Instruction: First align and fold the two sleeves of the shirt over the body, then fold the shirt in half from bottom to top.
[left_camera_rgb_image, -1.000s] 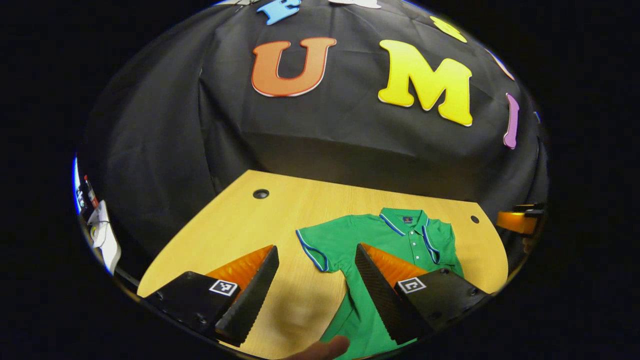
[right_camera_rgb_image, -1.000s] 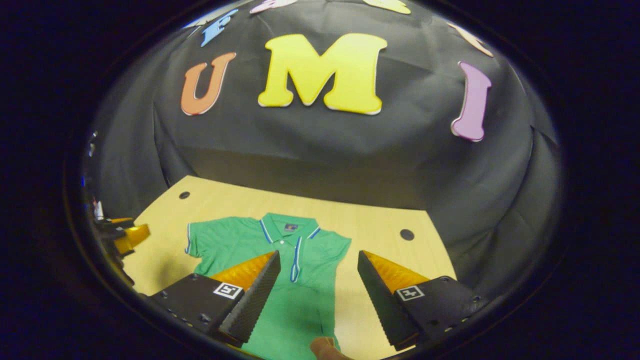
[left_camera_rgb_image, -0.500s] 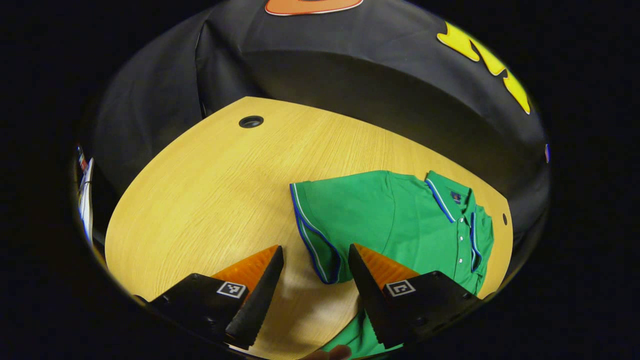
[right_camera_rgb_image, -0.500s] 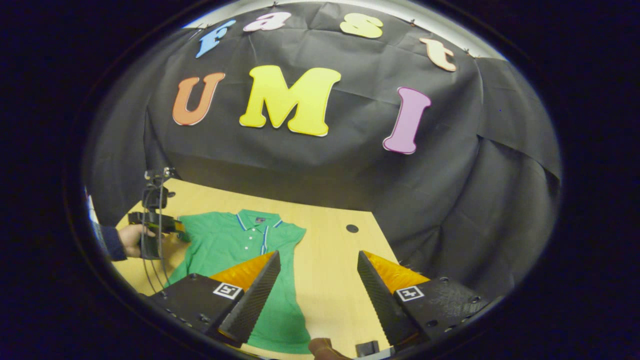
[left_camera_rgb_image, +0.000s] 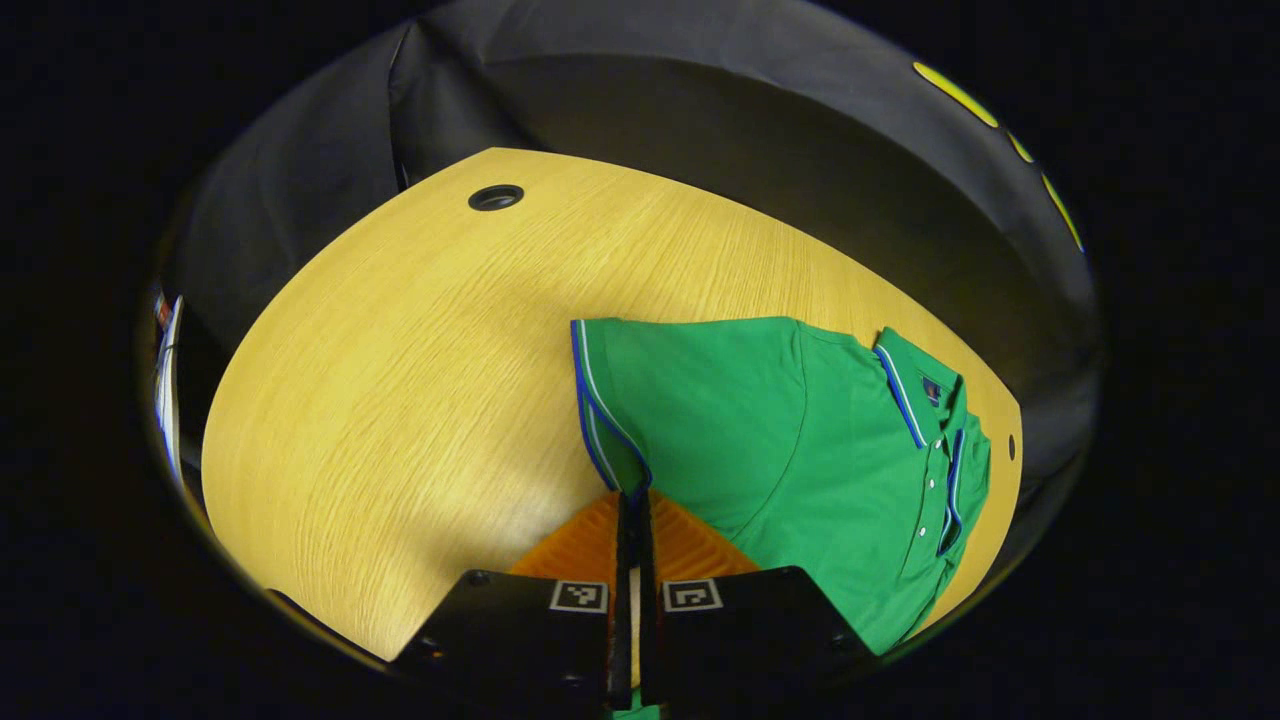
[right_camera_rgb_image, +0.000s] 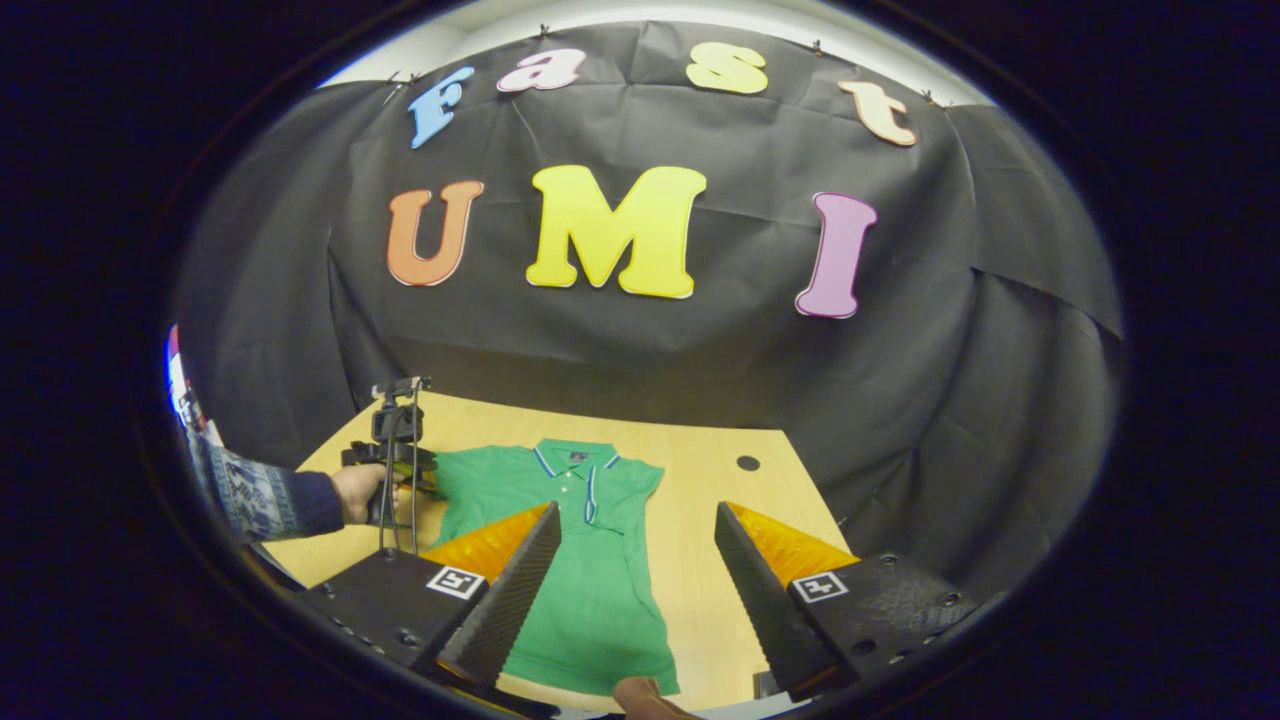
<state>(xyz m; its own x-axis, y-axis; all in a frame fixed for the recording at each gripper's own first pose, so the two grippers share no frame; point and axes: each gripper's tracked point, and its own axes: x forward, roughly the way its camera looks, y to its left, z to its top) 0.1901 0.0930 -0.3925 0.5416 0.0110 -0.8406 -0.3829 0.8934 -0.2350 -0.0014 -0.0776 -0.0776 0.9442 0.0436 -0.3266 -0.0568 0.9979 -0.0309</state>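
Left gripper view: left tool (left_camera_rgb_image: 631, 510) clenched on the cuff of the sleeve (left_camera_rgb_image: 610, 420) of the green polo shirt (left_camera_rgb_image: 800, 450), which lies flat on the wooden surface (left_camera_rgb_image: 400, 350); likely pinched there to carry the sleeve over the body. Right gripper view: right tool (right_camera_rgb_image: 635, 560) released, hovering above the shirt's lower half, apparently waiting; a hand (right_camera_rgb_image: 360, 492) holds the left tool at the shirt's far sleeve.

The left tool (left_camera_rgb_image: 632, 500) has its two fingers pressed together, pinching the cuff edge of the green polo shirt's sleeve (left_camera_rgb_image: 610, 440). In the right gripper view, a hand (right_camera_rgb_image: 358, 492) in a patterned sleeve holds it at far left. The right tool (right_camera_rgb_image: 637, 560) hangs with fingers spread wide apart, gripping nothing.
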